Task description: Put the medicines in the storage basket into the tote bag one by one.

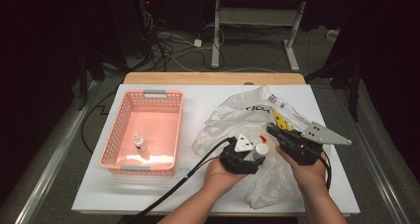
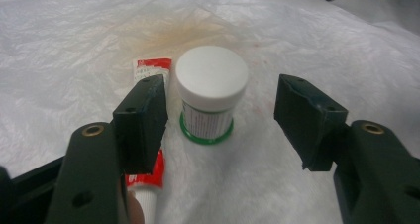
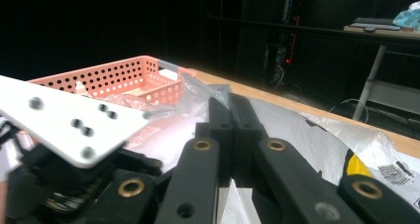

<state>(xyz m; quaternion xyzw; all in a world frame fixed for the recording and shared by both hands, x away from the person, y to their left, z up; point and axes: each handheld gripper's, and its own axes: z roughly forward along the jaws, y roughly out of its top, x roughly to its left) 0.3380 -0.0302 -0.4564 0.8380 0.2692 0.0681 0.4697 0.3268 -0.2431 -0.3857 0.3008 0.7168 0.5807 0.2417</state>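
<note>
The jar (image 2: 212,92) stands upright on the plastic bag (image 2: 74,45), between the jaws of the left gripper (image 2: 220,122) but not in their grip: both pads stand off its sides, with more gap on the one side than the other. So the left gripper is released, with the jar centred a little towards one pad. The jar's long axis is vertical, its white lid up and a green ring at its foot, and the jaws reach in roughly level from the near side. Any closing would meet the jar across its round body.

A red and white tube (image 2: 148,130) lies flat just beside the jar, its long axis running near to far. It passes under one jaw of the left gripper, and that pad could snag it; whether tube and jar touch is hard to tell from here.

In the high view the left gripper (image 1: 250,152) sits near the middle of the bag (image 1: 233,117), the left hand (image 1: 220,174) behind it. The right gripper (image 1: 275,131) is just to the right, jaws clenched on a fold of the bag, apparently holding it taut. The left hand is plainly the nearer to the jar (image 1: 260,149).

The pink basket (image 1: 111,140) lies well apart to the left, a small bottle (image 1: 139,142) inside.
</note>
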